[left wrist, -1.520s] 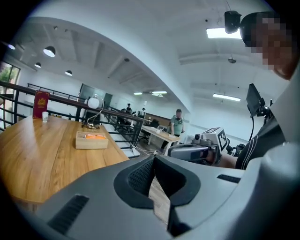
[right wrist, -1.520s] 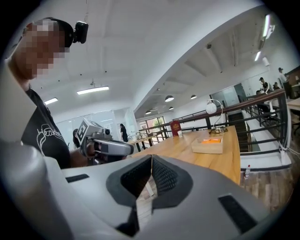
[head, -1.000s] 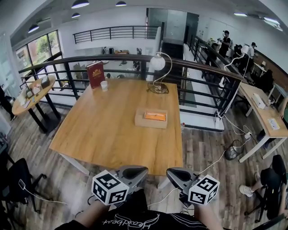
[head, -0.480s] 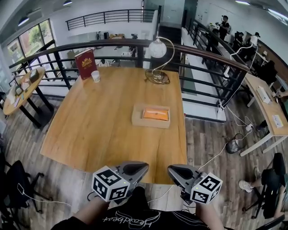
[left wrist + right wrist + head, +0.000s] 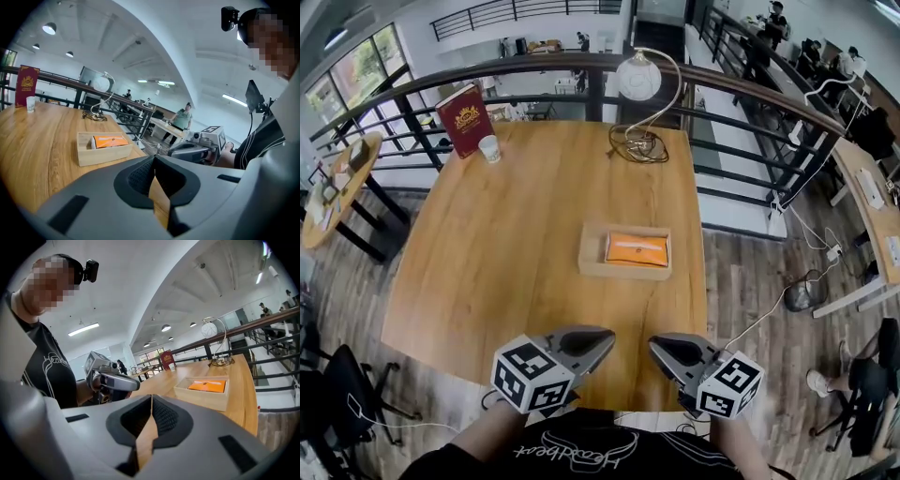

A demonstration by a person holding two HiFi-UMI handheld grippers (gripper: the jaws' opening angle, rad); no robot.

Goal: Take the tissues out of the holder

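An orange tissue pack (image 5: 637, 249) lies in a shallow wooden holder (image 5: 590, 253) on the right half of the table; both also show as the pack (image 5: 108, 140) in the holder (image 5: 101, 154), and as the pack (image 5: 207, 386) in the holder (image 5: 201, 396). My left gripper (image 5: 608, 335) and right gripper (image 5: 654, 344) hover side by side over the table's near edge, well short of the holder. Both are shut and hold nothing. Each gripper view shows its jaws meeting, left gripper (image 5: 154, 165) and right gripper (image 5: 151, 402).
A wooden table (image 5: 506, 244) carries a globe lamp (image 5: 638, 77) with coiled cord at the far edge, a red book (image 5: 461, 119) and a small white cup (image 5: 490, 148) at the far left. A black railing (image 5: 741, 122) runs behind and right. Black chair (image 5: 347, 403) stands lower left.
The head view has moved forward over the table, so the holder sits closer and lower in view. Both grippers keep their place side by side, still shut.
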